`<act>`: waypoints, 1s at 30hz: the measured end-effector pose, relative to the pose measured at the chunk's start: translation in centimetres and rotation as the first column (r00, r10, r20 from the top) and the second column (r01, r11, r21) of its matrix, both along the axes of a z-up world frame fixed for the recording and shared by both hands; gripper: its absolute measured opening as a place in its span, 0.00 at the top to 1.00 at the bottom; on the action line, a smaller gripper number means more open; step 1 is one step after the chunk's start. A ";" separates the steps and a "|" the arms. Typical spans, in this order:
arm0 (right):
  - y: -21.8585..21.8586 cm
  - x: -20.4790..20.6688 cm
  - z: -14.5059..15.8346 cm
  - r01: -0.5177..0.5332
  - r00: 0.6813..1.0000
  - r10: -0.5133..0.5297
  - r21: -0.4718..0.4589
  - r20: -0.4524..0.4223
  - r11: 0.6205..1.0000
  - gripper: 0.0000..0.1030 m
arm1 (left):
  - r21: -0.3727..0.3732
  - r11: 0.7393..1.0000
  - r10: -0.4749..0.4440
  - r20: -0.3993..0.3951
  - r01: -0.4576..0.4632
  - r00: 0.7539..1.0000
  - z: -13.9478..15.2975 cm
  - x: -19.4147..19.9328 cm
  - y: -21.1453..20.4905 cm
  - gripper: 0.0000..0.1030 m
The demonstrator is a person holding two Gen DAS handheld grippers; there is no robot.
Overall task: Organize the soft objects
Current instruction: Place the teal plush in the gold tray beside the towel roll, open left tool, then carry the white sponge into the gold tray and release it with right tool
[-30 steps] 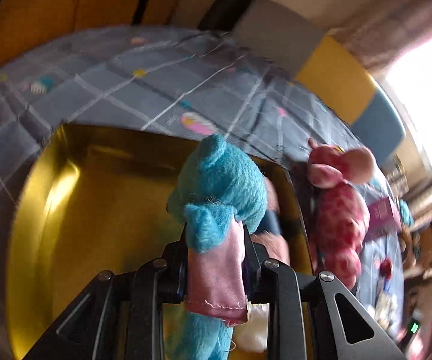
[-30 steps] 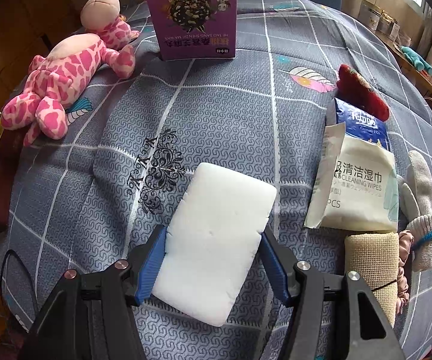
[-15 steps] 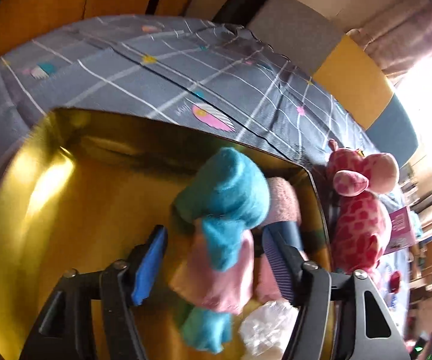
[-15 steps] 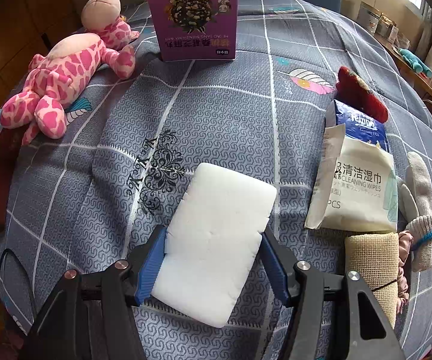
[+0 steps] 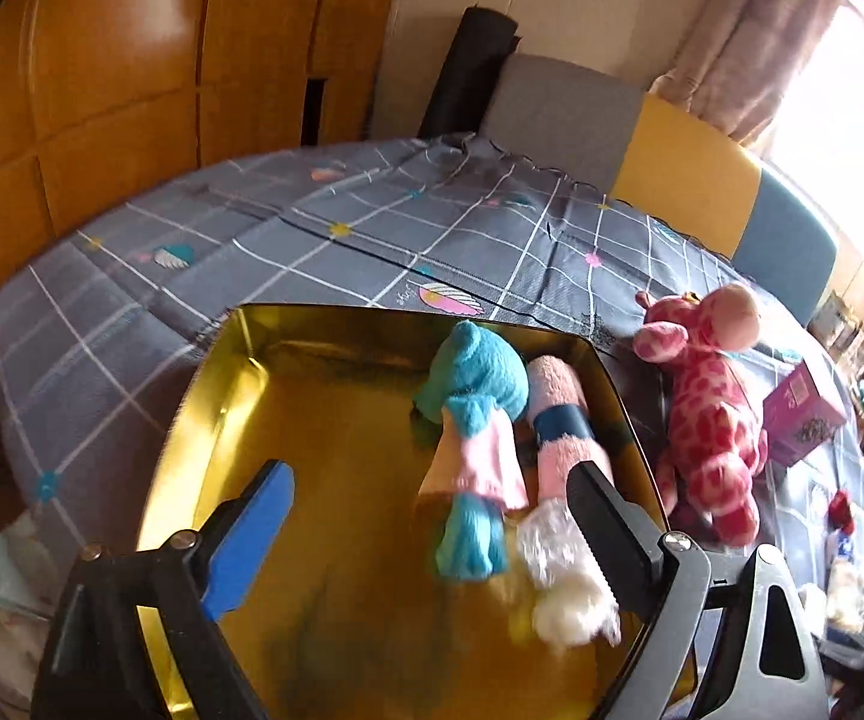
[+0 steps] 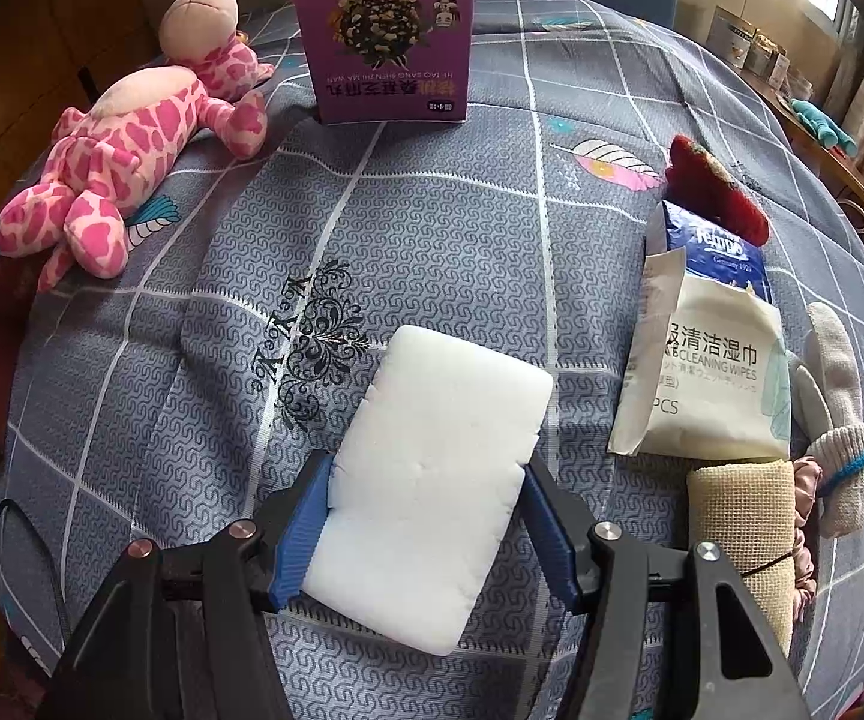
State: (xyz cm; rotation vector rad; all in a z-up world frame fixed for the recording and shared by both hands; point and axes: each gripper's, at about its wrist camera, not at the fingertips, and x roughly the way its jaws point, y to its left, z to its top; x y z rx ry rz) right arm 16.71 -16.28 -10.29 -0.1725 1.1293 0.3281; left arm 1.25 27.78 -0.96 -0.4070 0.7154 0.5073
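My right gripper [image 6: 426, 531] clamped the white sponge [image 6: 432, 480] by its long sides, its long axis running away from me and tilting right. The gold tin [image 5: 216, 420] lay far to the left, nearer my left gripper [image 5: 432, 516], whose jaws had just been opening, wide and empty above the blue plush [image 5: 474, 420] lying lengthwise inside.

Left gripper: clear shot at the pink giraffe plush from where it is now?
Probably yes. The left gripper has just been opening and holds nothing; the teal plush lies in the gold tin. The pink giraffe plush lies uncovered on the cloth just past the tin's wall, which it must clear.
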 end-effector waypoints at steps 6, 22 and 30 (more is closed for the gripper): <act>0.0 -0.3 0.0 -0.002 1.000 0.002 -0.008 0.012 1.000 0.40 | 0.085 0.996 -0.014 0.002 0.014 1.000 0.9 -2.7 -2.7 0.08; 0.8 -1.3 0.8 0.036 0.998 -0.033 -0.063 0.056 0.997 0.43 | 0.126 0.992 -0.009 -0.006 0.009 1.000 0.4 -5.6 -4.1 0.00; 2.6 -2.6 4.4 0.022 0.992 -0.018 -0.029 0.125 0.999 0.43 | 0.111 0.994 -0.014 -0.002 0.014 1.000 0.3 -6.1 -3.7 0.00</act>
